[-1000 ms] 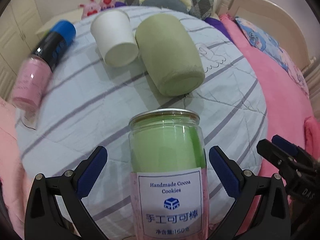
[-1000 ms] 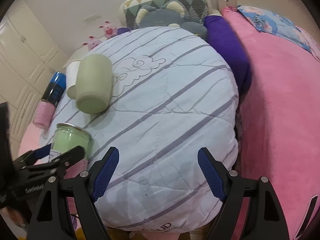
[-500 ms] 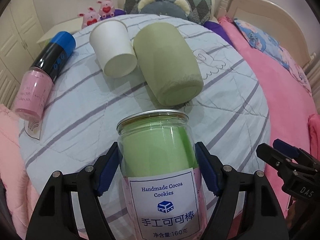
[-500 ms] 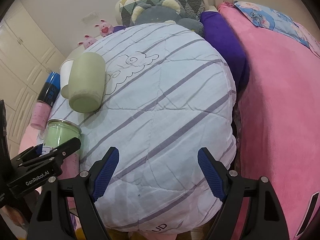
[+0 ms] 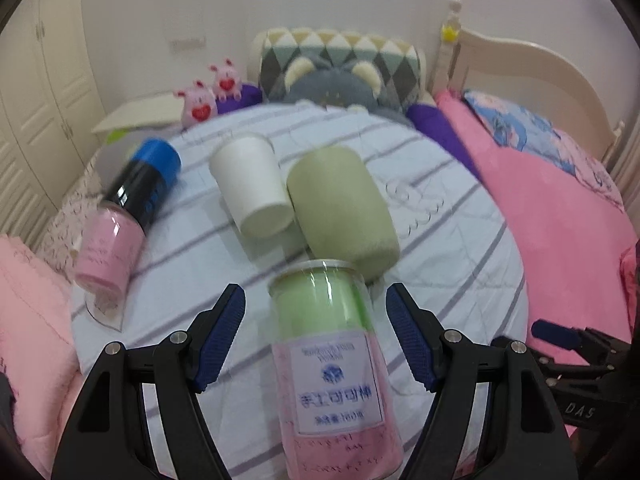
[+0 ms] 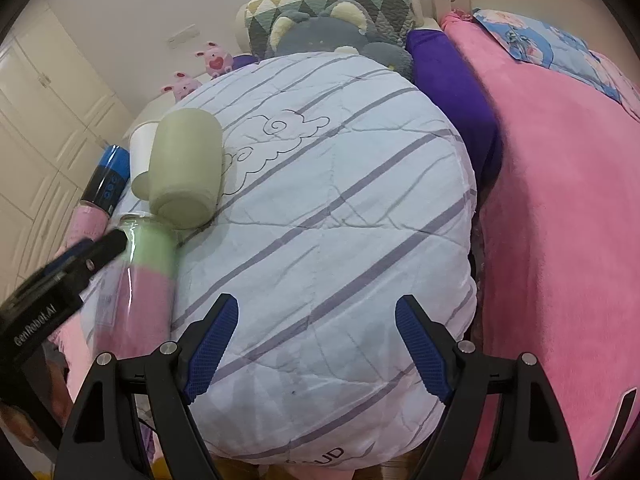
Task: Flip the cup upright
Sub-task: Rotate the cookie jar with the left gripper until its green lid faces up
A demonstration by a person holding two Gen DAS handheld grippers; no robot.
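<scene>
Since half a second ago your left gripper has opened again: its blue pads were pressed on the clear plastic jar with green and pink filling and a white label, and now they stand apart with a gap on both sides of it. The jar is between the fingers, blurred, and tilts a little to the left; I cannot tell if it rests on the quilt or is in motion. Its top rim is just in front of your left fingertips and touches or almost touches the matte green cylindrical cup, which lies on its side on the white quilt with purple stripes.

Just left of the green cup lies a white paper cup, also on its side, touching it. Further left lies a pink bottle with a black band and blue cap.

Your right gripper is wide open and holds nothing, above the near part of the quilt. From there the green cup is ahead and to the left.
</scene>
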